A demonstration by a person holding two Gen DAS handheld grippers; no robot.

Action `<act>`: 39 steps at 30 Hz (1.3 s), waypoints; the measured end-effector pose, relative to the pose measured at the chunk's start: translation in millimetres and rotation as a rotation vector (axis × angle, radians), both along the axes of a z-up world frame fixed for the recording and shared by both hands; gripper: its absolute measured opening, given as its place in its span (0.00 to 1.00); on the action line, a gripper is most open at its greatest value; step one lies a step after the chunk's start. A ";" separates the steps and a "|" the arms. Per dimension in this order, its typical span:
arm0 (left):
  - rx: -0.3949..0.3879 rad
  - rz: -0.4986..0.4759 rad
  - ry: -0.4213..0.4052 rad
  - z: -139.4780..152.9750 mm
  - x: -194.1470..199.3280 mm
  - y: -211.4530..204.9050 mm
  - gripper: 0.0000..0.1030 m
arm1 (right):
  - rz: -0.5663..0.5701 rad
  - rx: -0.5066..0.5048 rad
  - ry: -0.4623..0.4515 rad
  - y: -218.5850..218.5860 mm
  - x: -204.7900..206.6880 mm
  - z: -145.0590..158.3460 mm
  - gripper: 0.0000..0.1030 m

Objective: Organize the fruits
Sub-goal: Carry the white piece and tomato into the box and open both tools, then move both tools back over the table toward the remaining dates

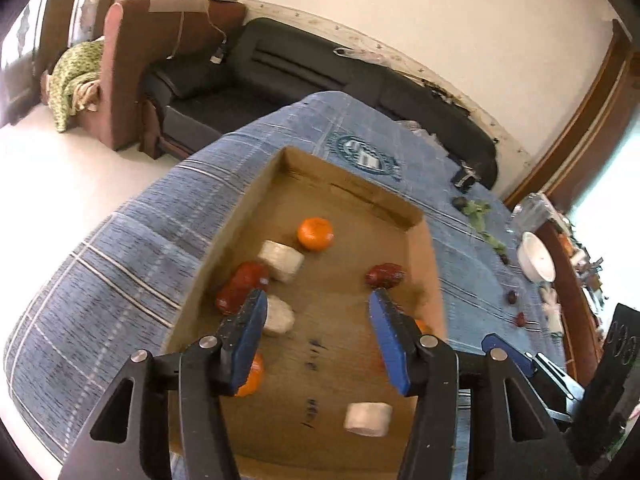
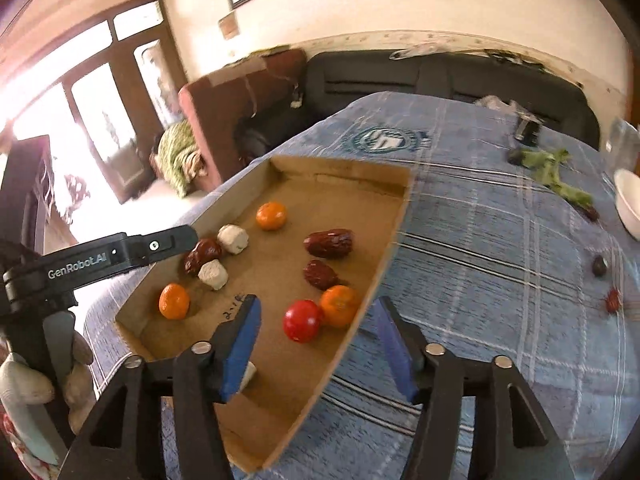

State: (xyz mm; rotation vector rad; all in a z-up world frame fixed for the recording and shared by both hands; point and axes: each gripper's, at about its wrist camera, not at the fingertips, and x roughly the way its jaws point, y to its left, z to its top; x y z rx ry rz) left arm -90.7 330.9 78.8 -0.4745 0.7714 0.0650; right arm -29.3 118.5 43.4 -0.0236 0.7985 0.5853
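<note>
Cardboard makes up the shallow box [image 2: 360,184] that holds the fruit, resting on a blue plaid cloth [image 2: 500,240]. In the right wrist view the right gripper [image 2: 320,324] hangs spread wide and empty over the box's near right wall; a tomato [image 2: 301,320] and an orange [image 2: 339,305], touching each other, lie just ahead between its fingers. Two dates [image 2: 330,243] sit beyond them at 12 o'clock, and a far orange [image 2: 271,215] lies at 11 o'clock. At 10 o'clock a third date [image 2: 202,254] lies between two white lumps [image 2: 233,239], with another orange [image 2: 174,301] nearer the left wall. The left gripper [image 1: 318,318], seen in its own view, is likewise spread and holds nothing above the box floor; a date [image 1: 385,275] lies just past its right fingertip, a white lump and a date close by its left one. Outside the box, at 2 o'clock on the cloth, lie green leaves [image 2: 554,170], a white bowl [image 2: 628,204] and two small dark fruits [image 2: 600,266]. A dark sofa [image 2: 440,76] stands behind.
</note>
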 end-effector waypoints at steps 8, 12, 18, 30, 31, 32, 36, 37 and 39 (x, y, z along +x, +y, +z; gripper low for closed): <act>0.058 -0.086 -0.031 16.2 -3.0 -41.2 0.57 | -0.092 0.039 0.004 -46.4 -6.4 3.8 0.68; 0.111 -0.130 -0.033 20.5 -2.6 -67.4 0.61 | -0.134 0.045 0.003 -68.6 -9.2 3.9 0.69; 0.233 -0.190 -0.036 24.4 -0.1 -108.6 0.62 | -0.197 0.050 0.003 -101.9 -13.6 1.7 0.69; 0.421 -0.298 -0.023 17.1 6.8 -181.5 0.64 | -0.329 0.068 0.028 -172.6 -12.8 -9.5 0.71; 0.428 -0.304 -0.021 16.1 7.9 -185.6 0.64 | -0.336 0.067 0.029 -176.6 -12.7 -10.0 0.71; 0.435 -0.311 -0.019 15.1 8.9 -189.5 0.64 | -0.342 0.067 0.030 -180.8 -12.6 -10.4 0.71; 0.456 -0.343 -0.003 9.8 15.6 -206.6 0.64 | -0.375 0.064 0.041 -200.4 -11.1 -14.8 0.71; 0.457 -0.350 0.001 8.4 17.0 -209.5 0.64 | -0.382 0.063 0.045 -204.3 -11.1 -15.3 0.71; 0.462 -0.363 0.011 4.9 19.9 -216.2 0.64 | -0.401 0.060 0.055 -213.9 -10.6 -18.7 0.71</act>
